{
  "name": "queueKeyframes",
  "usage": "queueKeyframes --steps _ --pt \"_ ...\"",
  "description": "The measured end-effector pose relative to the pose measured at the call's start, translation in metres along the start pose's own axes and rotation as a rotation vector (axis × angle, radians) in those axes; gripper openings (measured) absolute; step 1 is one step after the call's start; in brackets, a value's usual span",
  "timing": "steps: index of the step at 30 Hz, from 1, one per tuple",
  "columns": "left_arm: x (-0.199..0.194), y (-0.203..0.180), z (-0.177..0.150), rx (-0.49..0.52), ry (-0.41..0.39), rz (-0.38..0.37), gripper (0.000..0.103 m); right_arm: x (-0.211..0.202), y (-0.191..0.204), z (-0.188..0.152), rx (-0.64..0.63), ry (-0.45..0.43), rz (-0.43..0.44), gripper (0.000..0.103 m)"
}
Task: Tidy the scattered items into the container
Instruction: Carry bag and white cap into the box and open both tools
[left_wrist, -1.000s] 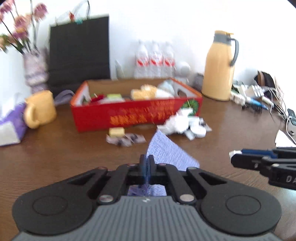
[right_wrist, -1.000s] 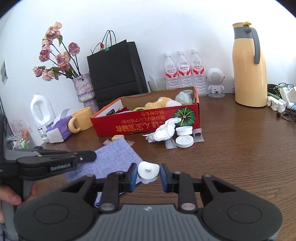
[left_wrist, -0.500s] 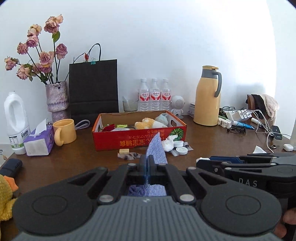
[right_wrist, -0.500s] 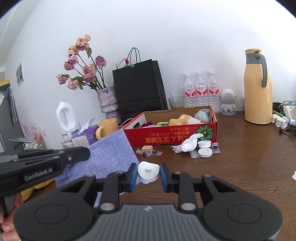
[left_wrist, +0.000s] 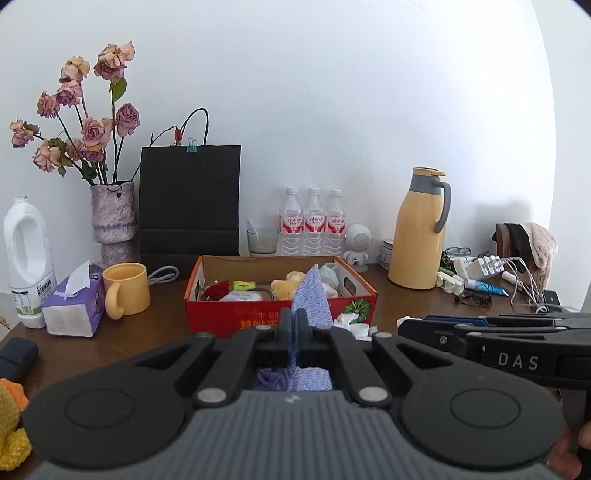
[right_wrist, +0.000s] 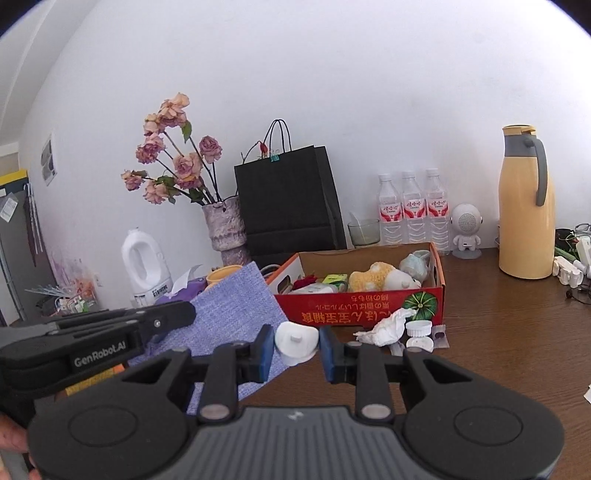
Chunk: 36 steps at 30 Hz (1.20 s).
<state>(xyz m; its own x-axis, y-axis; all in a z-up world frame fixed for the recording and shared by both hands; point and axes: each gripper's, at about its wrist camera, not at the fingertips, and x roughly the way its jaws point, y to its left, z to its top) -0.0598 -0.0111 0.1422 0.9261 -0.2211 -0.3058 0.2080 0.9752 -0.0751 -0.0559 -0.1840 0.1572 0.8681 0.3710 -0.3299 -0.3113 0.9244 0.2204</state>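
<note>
My left gripper (left_wrist: 294, 328) is shut on a lilac-blue woven cloth (left_wrist: 312, 295), which hangs in the air in front of the red cardboard box (left_wrist: 236, 317). From the right wrist view the same cloth (right_wrist: 236, 306) spreads wide at the left, pinched by the left gripper (right_wrist: 184, 317). My right gripper (right_wrist: 295, 347) is shut on a small white cap-shaped piece (right_wrist: 295, 341), held above the wooden table. The red box (right_wrist: 365, 308) holds a yellow plush toy (right_wrist: 373, 280) and other items. A crumpled tissue (right_wrist: 388, 325) and white round lids (right_wrist: 419, 328) lie in front of the box.
Behind the box stand a black paper bag (right_wrist: 291, 199), three water bottles (right_wrist: 413, 210), a vase of dried roses (right_wrist: 225, 229) and a yellow thermos jug (right_wrist: 524, 218). A yellow mug (left_wrist: 125, 288), a tissue pack (left_wrist: 74, 302) and a white jug (left_wrist: 26, 258) sit at the left; cables (left_wrist: 491, 273) lie at the right.
Both grippers have risen off the table, each with its load. The cloth has come up from the tabletop and now hangs in the air; the box looks lower and farther in both views.
</note>
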Motion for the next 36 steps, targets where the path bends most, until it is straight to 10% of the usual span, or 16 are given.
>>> queueKeyframes --steps 12,19,23,28,33,36 --pt "0.21 0.031 0.102 0.011 0.054 0.048 0.002 0.174 -0.1 0.121 0.085 0.09 -0.019 0.025" --pt "0.345 0.056 0.099 -0.104 0.281 0.124 0.003 0.285 -0.174 0.131 0.196 0.324 -0.141 0.025" --pt "0.389 0.059 0.074 0.017 0.404 0.255 0.007 0.33 -0.198 0.115 0.189 0.443 -0.207 0.025" --pt "0.413 0.066 0.073 0.067 0.535 0.254 0.085 0.367 -0.197 0.108 0.086 0.542 -0.298 0.033" --pt "0.418 0.071 0.089 0.106 0.679 0.175 0.103 0.379 -0.195 0.112 0.159 0.62 -0.236 0.078" --pt "0.418 0.078 0.084 0.108 0.786 0.142 0.103 0.383 -0.188 0.113 0.194 0.698 -0.248 0.087"
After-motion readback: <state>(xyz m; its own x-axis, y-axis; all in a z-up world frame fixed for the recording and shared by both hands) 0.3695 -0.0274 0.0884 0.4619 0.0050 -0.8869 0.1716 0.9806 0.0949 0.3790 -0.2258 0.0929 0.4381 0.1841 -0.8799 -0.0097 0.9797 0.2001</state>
